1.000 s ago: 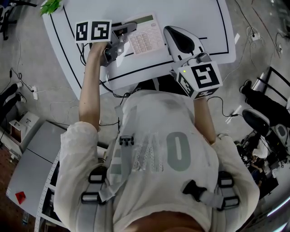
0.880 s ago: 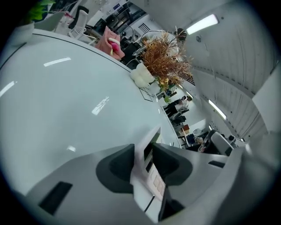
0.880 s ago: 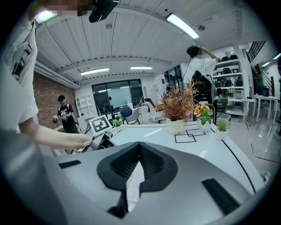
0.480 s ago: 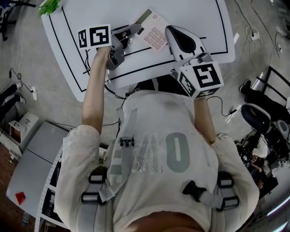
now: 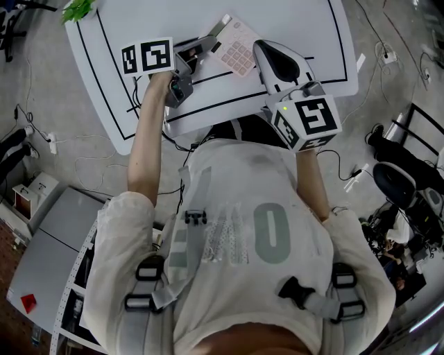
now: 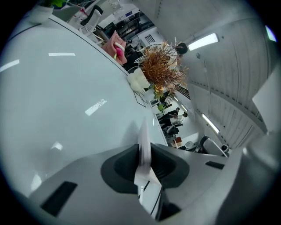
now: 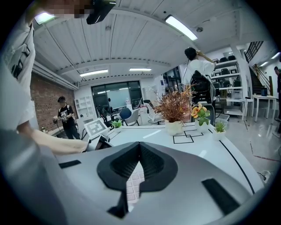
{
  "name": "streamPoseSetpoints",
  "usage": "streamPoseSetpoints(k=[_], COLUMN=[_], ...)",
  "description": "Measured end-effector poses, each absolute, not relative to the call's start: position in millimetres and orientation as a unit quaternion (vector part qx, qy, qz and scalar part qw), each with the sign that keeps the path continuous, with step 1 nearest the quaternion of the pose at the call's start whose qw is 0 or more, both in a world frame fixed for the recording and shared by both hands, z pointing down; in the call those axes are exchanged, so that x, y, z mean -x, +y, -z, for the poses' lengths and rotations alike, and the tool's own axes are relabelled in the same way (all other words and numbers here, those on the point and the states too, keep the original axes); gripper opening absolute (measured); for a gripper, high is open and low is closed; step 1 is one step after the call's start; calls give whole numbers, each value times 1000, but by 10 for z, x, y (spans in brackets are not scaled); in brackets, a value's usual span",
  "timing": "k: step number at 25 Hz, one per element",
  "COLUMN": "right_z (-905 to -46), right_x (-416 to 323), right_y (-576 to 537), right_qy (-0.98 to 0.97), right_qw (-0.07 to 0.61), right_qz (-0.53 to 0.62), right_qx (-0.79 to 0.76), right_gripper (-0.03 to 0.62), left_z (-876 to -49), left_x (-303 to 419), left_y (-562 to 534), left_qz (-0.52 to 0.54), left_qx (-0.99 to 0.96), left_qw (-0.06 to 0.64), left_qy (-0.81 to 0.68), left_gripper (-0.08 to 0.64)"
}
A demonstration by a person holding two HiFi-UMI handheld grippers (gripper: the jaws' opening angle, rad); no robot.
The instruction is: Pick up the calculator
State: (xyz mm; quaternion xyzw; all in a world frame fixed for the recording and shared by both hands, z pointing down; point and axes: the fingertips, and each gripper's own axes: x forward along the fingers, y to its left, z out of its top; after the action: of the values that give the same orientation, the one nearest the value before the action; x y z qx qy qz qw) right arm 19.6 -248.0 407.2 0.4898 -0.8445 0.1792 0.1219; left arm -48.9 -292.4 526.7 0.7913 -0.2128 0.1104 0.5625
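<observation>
The white calculator point(image 5: 238, 55) with pinkish keys hangs tilted over the white table point(image 5: 305, 21). My left gripper point(image 5: 208, 43) is shut on its left edge. In the left gripper view the calculator point(image 6: 143, 134) stands edge-on between the pads of the left gripper point(image 6: 143, 151), whose jaws have just been closing on it. My right gripper point(image 5: 260, 47) rests just right of the calculator, shut with nothing in it. In the right gripper view the jaws of the right gripper point(image 7: 139, 145) meet at the tip, and calculator keys point(image 7: 133, 185) show below them.
Black lines mark out the table. A small green plant point(image 5: 78, 8) sits at its far left corner. A dried plant in a white pot point(image 7: 174, 107) and an orange flower point(image 7: 199, 112) stand at the far end. Cables point(image 5: 173, 135) trail off the near edge.
The calculator lay flat a second ago; now it is turned, tilted and raised by its left edge. The left gripper rolled and closed on it. The right gripper has not moved.
</observation>
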Motion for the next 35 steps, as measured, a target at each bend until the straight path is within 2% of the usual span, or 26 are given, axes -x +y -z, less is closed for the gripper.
streamPoseSetpoints(k=[7,13,23,28,32,35], right_z=[-3912,-3647,-2989,-2825,-2725,-2657], right_x=[-206,-280,-353,-383,-134,-21], right_y=[-2372,-2375,-2543,-2596,-2606,-2596], right_qy=[-848,-854,-872,-880,-887,-889], right_qw=[115,104,63,48,41,41], right_qz=[-153,-109,-30,-5,9,20], right_qx=[-495,-497,-484,-473,-459,-455], right_gripper=[5,5,5,5,5,5], left_z=[-5040,-4611,-3387,-2808,-2510,-2364], left_x=[529,508,696,841,1168,1298], left_y=[-2947,-3060,-3390,-3328,-3180,-3056], left_qz=[-98,-89,-38,-28,-65,-62], left_qx=[-808,-839,-870,-862,-832,-815], left_qw=[530,457,280,146,36,-9], left_qy=[-240,-281,-405,-485,-550,-577], left_gripper=[77,76,77,75,75,75])
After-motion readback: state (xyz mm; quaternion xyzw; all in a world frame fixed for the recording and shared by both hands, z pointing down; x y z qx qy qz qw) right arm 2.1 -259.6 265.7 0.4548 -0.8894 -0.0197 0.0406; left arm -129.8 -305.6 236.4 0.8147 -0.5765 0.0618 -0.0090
